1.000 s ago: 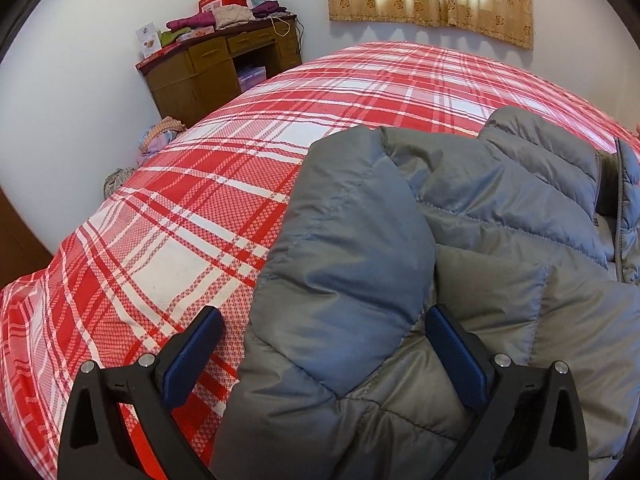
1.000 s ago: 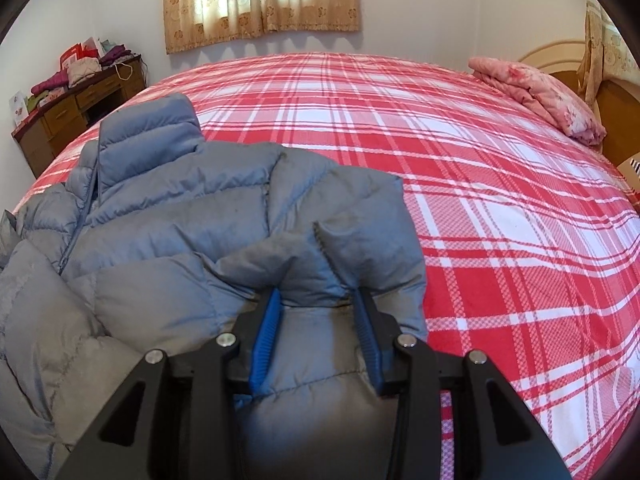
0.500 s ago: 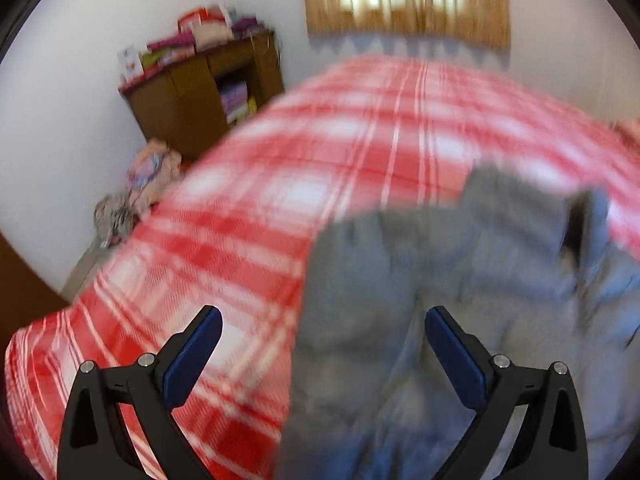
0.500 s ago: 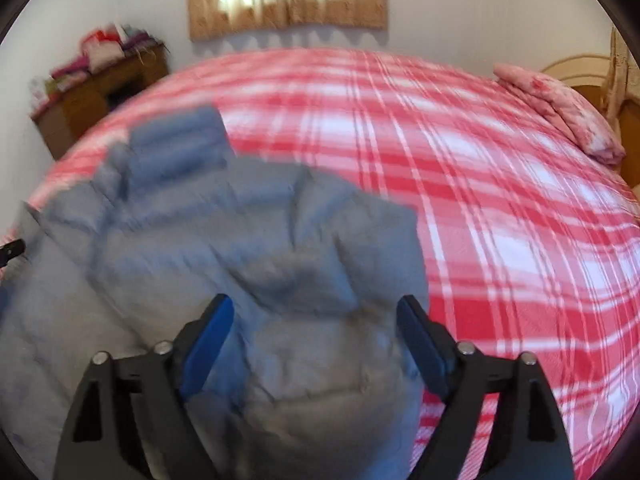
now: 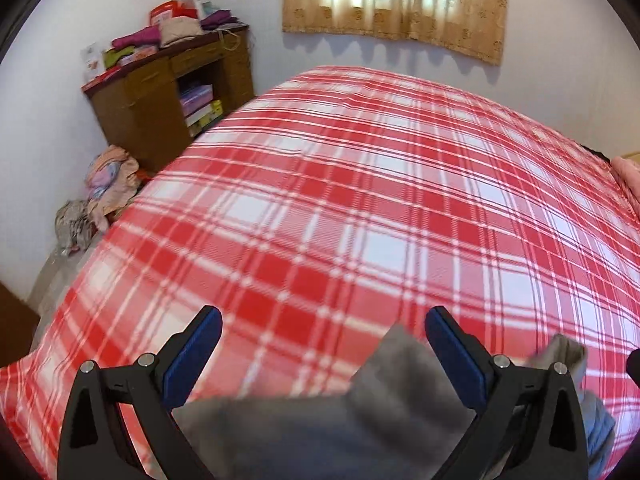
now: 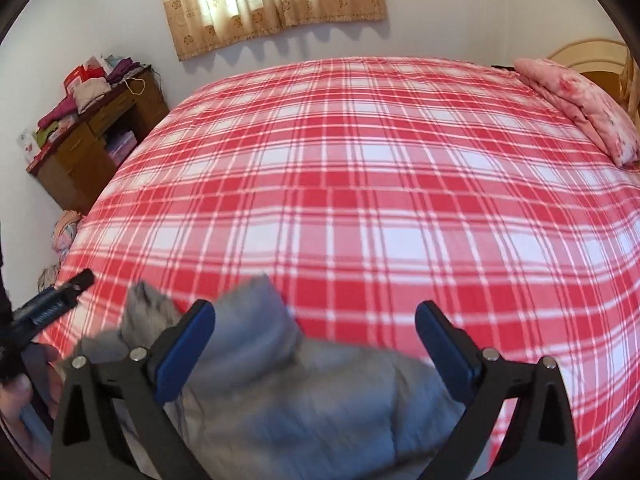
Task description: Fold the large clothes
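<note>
A grey puffer jacket (image 6: 304, 392) lies bunched on the red plaid bed (image 6: 360, 184), low in both views; it also shows in the left wrist view (image 5: 360, 420). My left gripper (image 5: 322, 354) is open and empty, raised above the jacket's near edge. My right gripper (image 6: 314, 344) is open and empty above the jacket. The left gripper's tip (image 6: 60, 298) shows at the left edge of the right wrist view. Most of the jacket is hidden below the frames.
A wooden desk (image 5: 168, 92) piled with clothes stands at the far left wall, with clothes (image 5: 108, 176) heaped on the floor beside it. A pink pillow (image 6: 580, 104) lies at the bed's right end. A curtained window (image 5: 396, 0) is behind the bed.
My right gripper let go of the jacket fold and opened. Both grippers lifted and pulled back, so the jacket now sits low in both views.
</note>
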`<state>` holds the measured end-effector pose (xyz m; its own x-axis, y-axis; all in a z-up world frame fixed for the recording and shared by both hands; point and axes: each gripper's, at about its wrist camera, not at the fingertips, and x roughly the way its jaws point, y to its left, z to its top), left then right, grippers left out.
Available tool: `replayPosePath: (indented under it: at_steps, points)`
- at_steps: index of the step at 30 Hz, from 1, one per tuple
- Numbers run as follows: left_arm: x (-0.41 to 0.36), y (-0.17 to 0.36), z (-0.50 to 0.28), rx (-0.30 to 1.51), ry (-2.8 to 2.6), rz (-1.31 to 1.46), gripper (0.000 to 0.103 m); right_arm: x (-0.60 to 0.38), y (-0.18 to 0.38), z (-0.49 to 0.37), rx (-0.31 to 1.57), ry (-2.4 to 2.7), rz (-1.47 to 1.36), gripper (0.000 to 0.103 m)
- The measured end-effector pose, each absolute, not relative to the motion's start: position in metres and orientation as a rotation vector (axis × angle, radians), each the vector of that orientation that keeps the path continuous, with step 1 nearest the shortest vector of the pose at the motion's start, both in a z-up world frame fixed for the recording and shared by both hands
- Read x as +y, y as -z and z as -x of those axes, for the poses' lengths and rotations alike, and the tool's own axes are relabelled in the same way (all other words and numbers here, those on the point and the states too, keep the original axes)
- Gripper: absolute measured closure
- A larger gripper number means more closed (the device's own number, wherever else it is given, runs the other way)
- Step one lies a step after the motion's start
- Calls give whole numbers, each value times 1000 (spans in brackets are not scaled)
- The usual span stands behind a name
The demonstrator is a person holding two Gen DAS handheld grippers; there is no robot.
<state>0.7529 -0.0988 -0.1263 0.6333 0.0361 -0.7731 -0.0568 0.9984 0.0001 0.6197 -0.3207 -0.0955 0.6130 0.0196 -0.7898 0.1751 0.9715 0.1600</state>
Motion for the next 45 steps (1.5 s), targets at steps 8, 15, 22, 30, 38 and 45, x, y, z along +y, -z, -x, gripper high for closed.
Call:
replayPosePath:
  at_steps: [8,15,22,30,38,45]
  points:
    - [-123,182,-764,991,2,-123,1,-305,145,-666,1085,31,-154,4]
    - [-84,169,-704,936,102,-123,1,-314,144,-622,1123,-99,-102,88]
    - [-73,176,-662,906,94,-170,2,-321,145,-574,1046,-87,-34,96]
    - [-69,116,-619,663,129,-73,2,-314,173,-554,956,-41,67,97]
    - [-95,126,-679,698,-75,-214,2,-308,177,-544,898,-28,147,97]
    - [-100,182,-639,759,-48,-345,2,-318,165,-532,911,-93,95,91]
